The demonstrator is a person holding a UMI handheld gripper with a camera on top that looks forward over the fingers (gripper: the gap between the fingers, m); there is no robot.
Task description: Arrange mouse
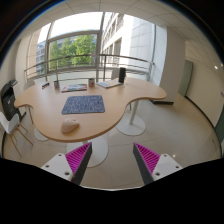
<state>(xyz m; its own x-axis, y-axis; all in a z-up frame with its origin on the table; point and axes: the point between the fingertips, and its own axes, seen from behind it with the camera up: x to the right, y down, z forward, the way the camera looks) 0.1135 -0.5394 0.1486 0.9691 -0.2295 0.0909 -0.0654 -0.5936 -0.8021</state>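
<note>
Claw [112,160] held high above the floor, fingers spread wide, nothing between them; purple pad [80,157] on one finger, its twin on the other, both facing inward. Beyond the fingers, well apart from them, a curved wooden table [110,110] on a white pedestal leg [133,124]. Mouse [70,126] lies on the tabletop near the front edge, ahead of the left-hand finger and well clear of it; pale, rounded, long axis running roughly across the view, side to side (which end is the front cannot be told from here). Just behind the mouse, a dark patterned mat [84,104], the two apart. Farther back on the table, a laptop [109,83] and a flat paper or book [73,88]. Chair [9,103] at the table's left end. Large windows [72,48] behind, trees outside.
</note>
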